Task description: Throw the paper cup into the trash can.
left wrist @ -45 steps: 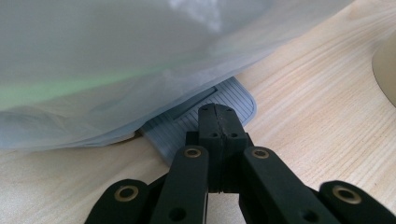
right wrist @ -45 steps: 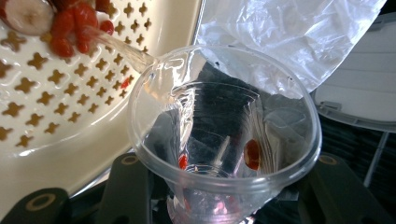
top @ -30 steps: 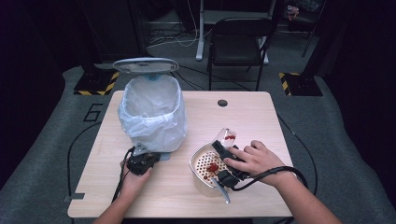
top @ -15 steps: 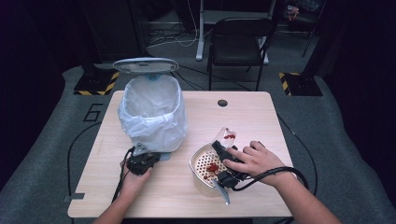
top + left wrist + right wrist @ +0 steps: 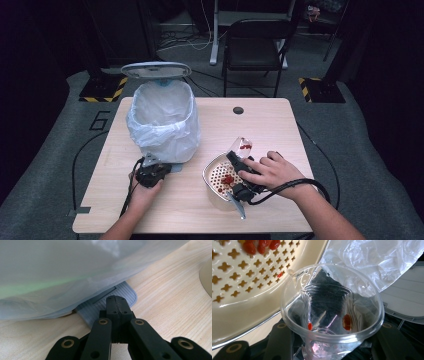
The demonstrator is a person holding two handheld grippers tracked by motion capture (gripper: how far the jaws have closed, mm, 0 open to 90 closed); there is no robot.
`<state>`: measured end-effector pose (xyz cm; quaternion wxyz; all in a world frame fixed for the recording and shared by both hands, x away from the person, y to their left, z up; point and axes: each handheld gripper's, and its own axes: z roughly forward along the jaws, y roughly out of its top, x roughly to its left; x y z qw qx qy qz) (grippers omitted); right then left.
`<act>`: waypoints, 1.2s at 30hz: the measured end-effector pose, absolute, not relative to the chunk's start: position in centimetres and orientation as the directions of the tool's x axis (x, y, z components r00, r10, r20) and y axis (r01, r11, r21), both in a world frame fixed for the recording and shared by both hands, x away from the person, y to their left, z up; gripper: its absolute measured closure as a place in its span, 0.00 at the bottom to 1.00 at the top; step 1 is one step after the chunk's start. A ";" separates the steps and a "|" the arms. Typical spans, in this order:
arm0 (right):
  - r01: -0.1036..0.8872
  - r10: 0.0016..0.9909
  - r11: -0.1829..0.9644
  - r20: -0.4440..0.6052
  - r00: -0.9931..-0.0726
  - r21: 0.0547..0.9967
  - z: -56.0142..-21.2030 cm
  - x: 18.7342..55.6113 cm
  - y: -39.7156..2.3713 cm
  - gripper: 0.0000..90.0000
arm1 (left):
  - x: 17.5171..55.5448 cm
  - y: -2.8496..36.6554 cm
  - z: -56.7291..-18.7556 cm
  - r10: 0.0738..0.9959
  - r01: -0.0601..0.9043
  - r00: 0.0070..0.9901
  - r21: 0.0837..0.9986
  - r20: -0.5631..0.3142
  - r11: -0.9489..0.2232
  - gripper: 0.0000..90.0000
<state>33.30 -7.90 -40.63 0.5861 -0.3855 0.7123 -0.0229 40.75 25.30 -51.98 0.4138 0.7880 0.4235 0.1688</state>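
A clear plastic cup (image 5: pixel 332 312), crumpled and smeared with red bits, lies tilted between the jaws over the rim of a cream perforated strainer bowl (image 5: pixel 216 172) near the desk's front-right edge.

Bin left, colander right, on the table.
The bin (image 5: pixel 162 120) stands at the table's (image 5: pixel 270 125) left, its pedal (image 5: pixel 110 302) toward the near edge. The colander (image 5: pixel 220 175) sits right of it, the cup (image 5: pixel 242 147) at its far rim.

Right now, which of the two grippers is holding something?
The right gripper: its fingers clamp a clear plastic cup smeared red inside, beside the cream perforated strainer. The left gripper is shut empty on the bin's grey pedal.
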 end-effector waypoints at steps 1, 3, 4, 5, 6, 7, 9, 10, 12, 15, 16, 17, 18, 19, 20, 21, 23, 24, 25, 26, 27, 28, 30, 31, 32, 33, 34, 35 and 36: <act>-0.520 -0.575 0.705 -0.818 -0.022 -0.482 -40.5 33.3 -7.9 0.58 | 40.8 25.3 -52.0 0.806 0.527 0.585 0.795 -0.085 -0.299 1.00; -0.521 -0.542 0.734 -0.838 -0.065 -0.435 -39.9 33.3 -7.9 0.58 | 40.8 25.3 -52.0 0.806 0.528 0.585 0.795 -0.085 -0.299 1.00; -0.532 -0.511 0.751 -0.855 -0.093 -0.391 -39.5 33.4 -8.0 0.58 | 40.8 25.3 -52.0 0.804 0.522 0.589 0.798 -0.082 -0.301 1.00; -0.550 -0.479 0.761 -0.870 -0.119 -0.344 -39.0 33.6 -8.0 0.58 | 40.7 25.2 -52.1 0.810 0.541 0.576 0.795 -0.110 -0.276 1.00; -0.547 -0.433 0.787 -0.887 -0.161 -0.286 -38.6 33.6 -8.2 0.58 | 40.8 25.3 -52.0 0.805 0.526 0.587 0.795 -0.083 -0.302 1.00; -0.540 -0.371 0.816 -0.904 -0.215 -0.206 -38.5 33.7 -8.3 0.58 | 40.8 25.3 -52.0 0.805 0.530 0.586 0.794 -0.089 -0.298 1.00; -0.540 -0.313 0.834 -0.905 -0.287 -0.117 -37.9 34.0 -8.5 0.58 | 40.8 25.3 -52.0 0.805 0.530 0.586 0.794 -0.089 -0.298 1.00; -0.540 -0.293 0.838 -0.902 -0.317 -0.082 -37.6 34.2 -8.5 0.58 | 40.8 25.3 -52.0 0.806 0.527 0.586 0.796 -0.088 -0.297 1.00; -0.521 -0.242 0.854 -0.889 -0.388 -0.005 -37.2 34.7 -8.8 0.58 | 40.8 25.3 -52.0 0.805 0.527 0.586 0.796 -0.087 -0.298 1.00; -0.473 -0.144 0.874 -0.872 -0.468 0.109 -36.9 35.5 -9.2 0.58 | 40.8 25.3 -52.0 0.805 0.533 0.585 0.794 -0.097 -0.291 1.00; -0.452 -0.105 0.878 -0.861 -0.498 0.155 -36.7 35.7 -9.4 0.58 | 40.8 25.3 -52.0 0.805 0.533 0.586 0.793 -0.095 -0.295 1.00; -0.435 -0.070 0.879 -0.849 -0.523 0.195 -36.6 36.0 -9.5 0.58 | 40.8 25.3 -52.0 0.806 0.531 0.584 0.795 -0.092 -0.294 1.00; -0.421 -0.040 0.875 -0.831 -0.555 0.239 -36.4 36.3 -9.7 0.58 | 40.8 25.4 -52.0 0.804 0.534 0.587 0.793 -0.096 -0.295 1.00; -0.395 0.007 0.871 -0.812 -0.583 0.291 -36.3 36.5 -9.9 0.58 | 40.8 25.3 -52.0 0.805 0.534 0.586 0.793 -0.097 -0.293 1.00; -0.374 0.042 0.867 -0.795 -0.605 0.330 -36.1 36.8 -10.0 0.58 | 40.8 25.4 -52.0 0.805 0.534 0.585 0.793 -0.098 -0.292 1.00; -0.357 0.070 0.862 -0.782 -0.620 0.360 -35.9 37.0 -10.2 0.58 | 40.8 25.4 -52.0 0.805 0.534 0.585 0.794 -0.099 -0.291 1.00; -0.315 0.133 0.846 -0.742 -0.657 0.430 -35.5 37.5 -10.6 0.58 | 40.8 25.4 -52.0 0.806 0.534 0.585 0.793 -0.097 -0.292 1.00; -0.295 0.166 0.833 -0.720 -0.674 0.468 -35.3 37.7 -10.7 0.58 | 40.8 25.4 -52.0 0.806 0.535 0.584 0.794 -0.100 -0.289 1.00; -0.266 0.203 0.819 -0.691 -0.694 0.508 -35.1 37.9 -10.9 0.58 | 40.8 25.4 -52.0 0.806 0.535 0.583 0.794 -0.100 -0.289 1.00; -0.246 0.232 0.802 -0.663 -0.711 0.544 -34.9 38.1 -11.0 0.58 | 40.8 25.4 -52.0 0.805 0.535 0.584 0.794 -0.101 -0.289 1.00; -0.230 0.256 0.787 -0.642 -0.723 0.572 -34.7 38.4 -11.3 0.58 | 40.8 25.4 -52.0 0.806 0.535 0.583 0.794 -0.100 -0.289 1.00; -0.202 0.281 0.772 -0.608 -0.742 0.603 -34.5 38.7 -11.5 0.58 | 40.8 25.4 -52.0 0.806 0.535 0.583 0.794 -0.101 -0.288 1.00; -0.158 0.332 0.733 -0.551 -0.766 0.661 -34.2 39.2 -11.9 0.58 | 40.8 25.4 -52.0 0.806 0.536 0.583 0.794 -0.101 -0.288 1.00; -0.140 0.352 0.714 -0.524 -0.775 0.686 -34.1 39.4 -12.1 0.58 | 40.8 25.4 -52.0 0.806 0.535 0.583 0.794 -0.100 -0.288 1.00; -0.127 0.366 0.695 -0.501 -0.784 0.707 -34.0 39.7 -12.3 0.58 | 40.8 25.4 -52.0 0.806 0.535 0.584 0.794 -0.100 -0.289 1.00; -0.104 0.383 0.676 -0.468 -0.797 0.730 -34.0 39.9 -12.4 0.58 | 40.8 25.4 -52.0 0.806 0.535 0.583 0.795 -0.102 -0.287 1.00; -0.089 0.394 0.661 -0.445 -0.804 0.746 -33.9 40.0 -12.6 0.58 | 40.8 25.4 -52.0 0.806 0.535 0.583 0.795 -0.102 -0.286 1.00; -0.076 0.404 0.645 -0.423 -0.811 0.761 -33.9 40.1 -12.7 0.58 | 40.8 25.4 -52.0 0.806 0.535 0.583 0.795 -0.101 -0.287 1.00; -0.064 0.411 0.629 -0.401 -0.819 0.775 -33.9 40.3 -12.8 0.58 | 40.8 25.4 -52.0 0.806 0.535 0.583 0.795 -0.102 -0.287 1.00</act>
